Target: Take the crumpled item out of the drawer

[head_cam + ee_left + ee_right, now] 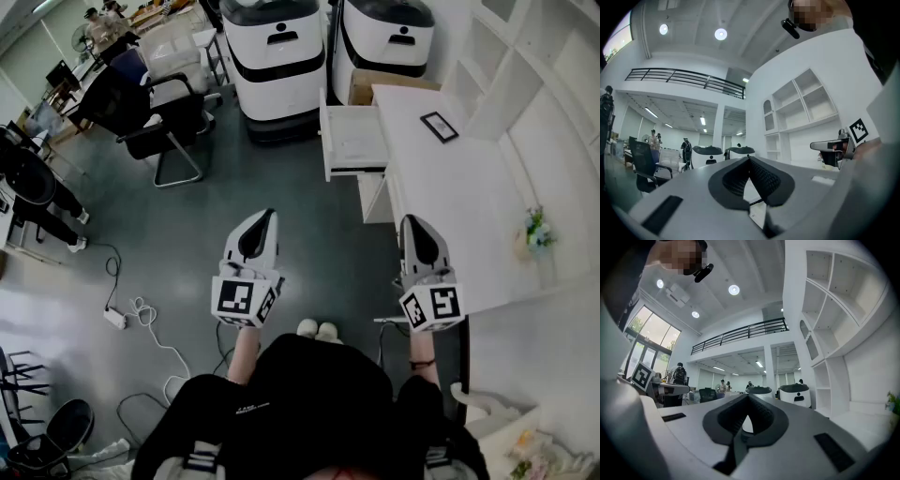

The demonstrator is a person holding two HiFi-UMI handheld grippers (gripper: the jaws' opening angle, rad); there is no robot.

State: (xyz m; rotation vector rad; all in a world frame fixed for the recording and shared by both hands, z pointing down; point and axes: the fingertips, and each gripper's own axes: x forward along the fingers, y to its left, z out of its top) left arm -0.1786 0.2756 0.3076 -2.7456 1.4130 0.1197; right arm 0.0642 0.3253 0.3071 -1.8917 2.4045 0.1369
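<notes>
- Tabletop (450, 187): one.
- White machines (272, 56): two, beyond it.
- Drawer (352, 141): one, already open and well ahead. The crumpled item should lie inside, but I cannot make it out. It seems untouched.
- Claws: two, left claw (268, 216) and right claw (410, 220), both clenched and empty.
- Frame (439, 126): one.

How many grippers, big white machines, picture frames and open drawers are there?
Grippers: 2, left gripper and right gripper
Big white machines: 2
Picture frames: 1
Open drawers: 1
Total: 6
</notes>
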